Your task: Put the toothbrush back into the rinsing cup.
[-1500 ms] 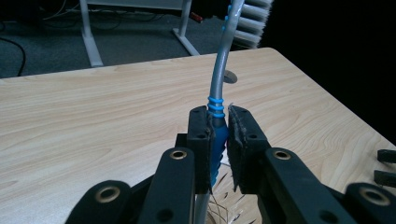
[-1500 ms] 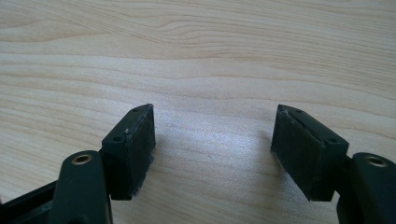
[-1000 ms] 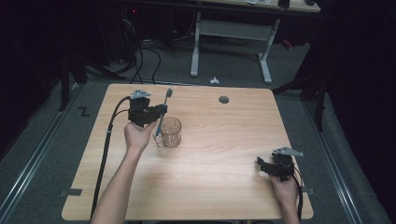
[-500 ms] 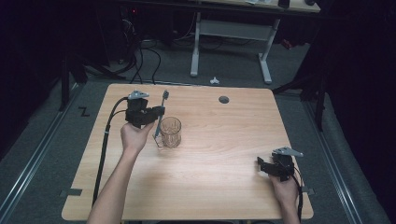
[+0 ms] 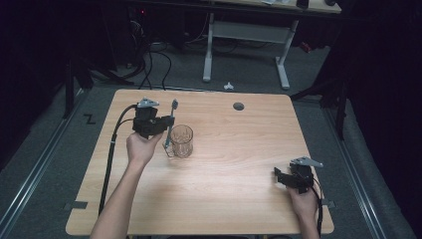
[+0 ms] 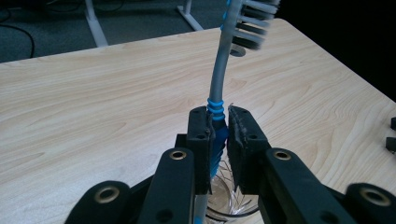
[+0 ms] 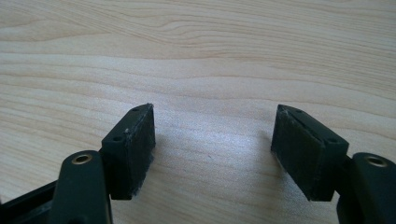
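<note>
A grey and blue toothbrush point(image 5: 170, 124) stands nearly upright, bristle head up, with my left gripper point(image 5: 166, 122) shut on its handle. In the left gripper view the toothbrush point(image 6: 219, 84) rises between the closed jaws of the left gripper point(image 6: 220, 135), its bristles at the top. Its lower end hangs just left of a clear glass cup point(image 5: 181, 141) that stands on the wooden table point(image 5: 234, 144); the cup's rim point(image 6: 229, 207) shows under the jaws. My right gripper point(image 5: 278, 177) rests open near the table's front right, and the right gripper point(image 7: 212, 149) holds nothing over bare wood.
A dark round grommet point(image 5: 239, 106) is set in the table near its far edge. Beyond the table stand the white legs of another desk point(image 5: 209, 47) on a grey floor, with cables at the far left.
The left gripper has lifted the toothbrush a little and shifted slightly; the brush end sits higher by the cup's left side. The right gripper has stayed put.
</note>
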Available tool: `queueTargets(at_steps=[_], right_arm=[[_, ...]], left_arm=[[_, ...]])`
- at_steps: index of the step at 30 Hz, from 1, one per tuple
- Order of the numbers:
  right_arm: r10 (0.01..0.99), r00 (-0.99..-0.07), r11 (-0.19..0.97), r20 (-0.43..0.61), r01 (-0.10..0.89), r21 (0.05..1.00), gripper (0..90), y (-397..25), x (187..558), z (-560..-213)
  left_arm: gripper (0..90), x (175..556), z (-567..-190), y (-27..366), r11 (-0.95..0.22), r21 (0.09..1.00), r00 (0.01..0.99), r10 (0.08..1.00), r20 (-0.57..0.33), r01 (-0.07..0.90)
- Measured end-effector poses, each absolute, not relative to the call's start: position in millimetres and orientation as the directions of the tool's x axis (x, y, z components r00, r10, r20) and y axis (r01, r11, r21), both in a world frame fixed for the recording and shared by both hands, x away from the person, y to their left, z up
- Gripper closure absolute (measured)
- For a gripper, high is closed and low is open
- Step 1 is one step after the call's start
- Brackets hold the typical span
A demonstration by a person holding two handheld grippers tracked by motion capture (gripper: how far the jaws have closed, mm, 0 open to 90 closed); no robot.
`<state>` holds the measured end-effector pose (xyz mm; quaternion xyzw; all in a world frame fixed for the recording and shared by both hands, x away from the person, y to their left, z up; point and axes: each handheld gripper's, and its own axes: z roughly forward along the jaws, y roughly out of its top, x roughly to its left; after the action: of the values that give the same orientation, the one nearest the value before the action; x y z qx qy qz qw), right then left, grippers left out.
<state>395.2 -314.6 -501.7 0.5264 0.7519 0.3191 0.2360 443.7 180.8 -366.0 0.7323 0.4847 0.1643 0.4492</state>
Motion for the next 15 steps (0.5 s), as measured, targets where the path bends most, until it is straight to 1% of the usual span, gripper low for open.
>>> queueTargets(at_steps=[15], right_arm=[[0.942,-0.334,0.242,-0.019,0.641,0.728,30.6,-314.6,395.1,-501.7]], left_arm=[[79.3,439.2,-370.3,183.4,-0.141,0.810,0.476,0.860,-0.185,0.569]])
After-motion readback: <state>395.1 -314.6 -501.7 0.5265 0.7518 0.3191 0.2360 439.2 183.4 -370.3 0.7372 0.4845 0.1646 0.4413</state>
